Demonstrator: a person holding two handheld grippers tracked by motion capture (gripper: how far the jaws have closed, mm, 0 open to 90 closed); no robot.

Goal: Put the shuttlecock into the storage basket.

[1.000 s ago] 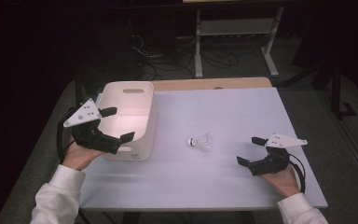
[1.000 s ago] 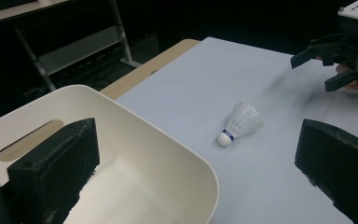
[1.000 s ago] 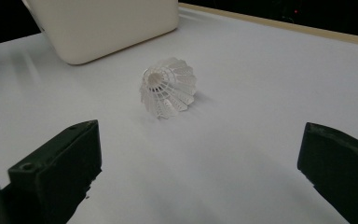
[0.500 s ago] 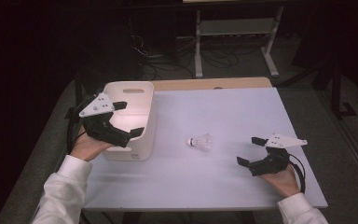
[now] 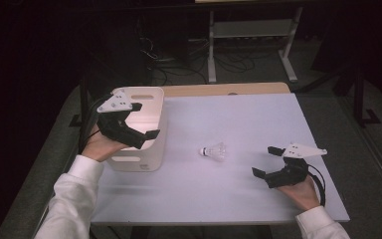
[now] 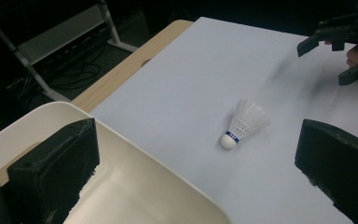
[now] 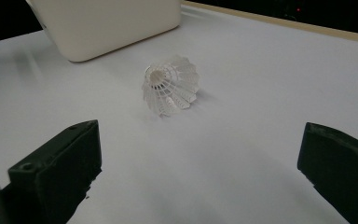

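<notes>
A white shuttlecock (image 5: 214, 151) lies on its side near the middle of the white table (image 5: 238, 119), its cork tip with a blue band (image 6: 228, 140) pointing toward the bin. A cream plastic bin (image 5: 138, 128) stands at the table's left. My left gripper (image 5: 144, 121) hovers open over the bin, jaws wide and empty. My right gripper (image 5: 267, 161) rests open at the front right, a short way from the shuttlecock (image 7: 170, 84), its skirt facing that camera.
A wooden edge (image 5: 224, 89) runs along the table's far side. Behind it stand a metal shelf frame (image 5: 251, 35) and loose cables (image 5: 179, 59) on the dark floor. Bare tabletop lies between the shuttlecock and both grippers.
My left gripper has lifted from the bin's near left side and moved farther up over the bin. The right gripper and the shuttlecock have stayed put.
</notes>
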